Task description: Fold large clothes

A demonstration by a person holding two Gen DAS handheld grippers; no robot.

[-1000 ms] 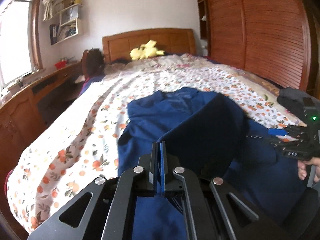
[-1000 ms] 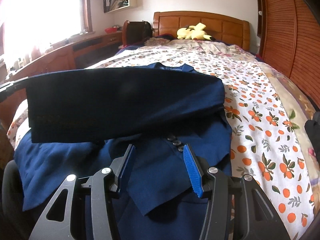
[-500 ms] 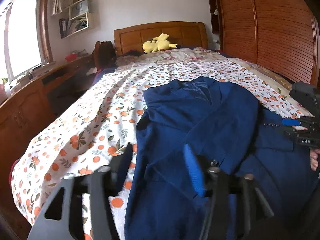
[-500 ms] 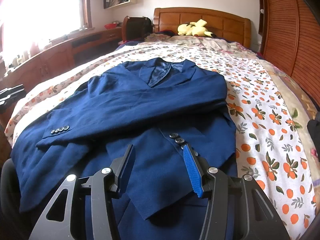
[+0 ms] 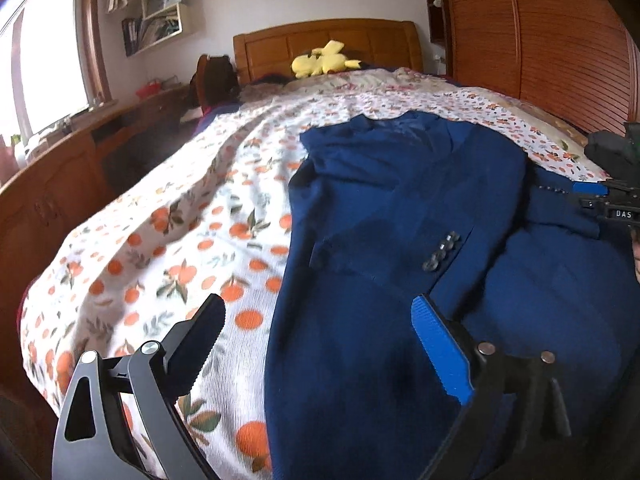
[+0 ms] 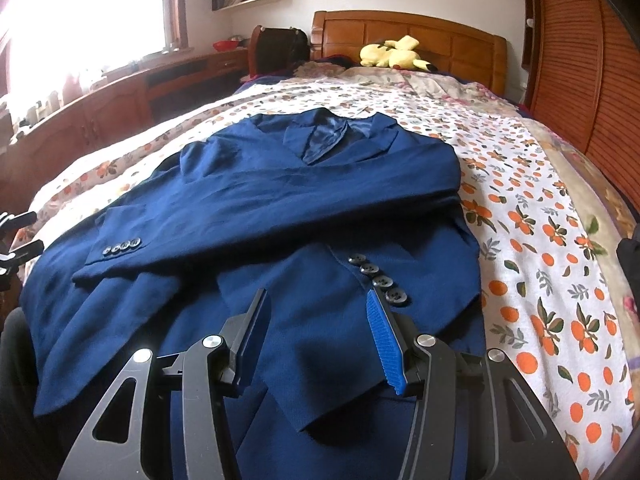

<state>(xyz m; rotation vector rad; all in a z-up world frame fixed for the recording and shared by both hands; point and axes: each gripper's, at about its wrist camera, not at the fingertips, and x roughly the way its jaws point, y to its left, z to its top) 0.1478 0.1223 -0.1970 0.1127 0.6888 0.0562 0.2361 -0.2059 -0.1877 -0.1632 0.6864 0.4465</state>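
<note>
While opening, left tool empty.

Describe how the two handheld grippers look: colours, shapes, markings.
The left gripper and the right gripper share one build: black metal frames with triangular cut-outs and silver pivot screws. Each has two flat jaws with blue ribbed pads. Seen from the left wrist, the right gripper's body carries white "DAS" lettering.

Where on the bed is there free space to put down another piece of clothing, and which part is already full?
Free: the orange-print bedspread between the blue jacket and the louvred wardrobe, and the strip towards the window-side cabinets. Also free: the stretch between the jacket collar and the yellow plush toy. Crowded: the near middle, covered by the jacket, with both hand-held grippers above it.
</note>
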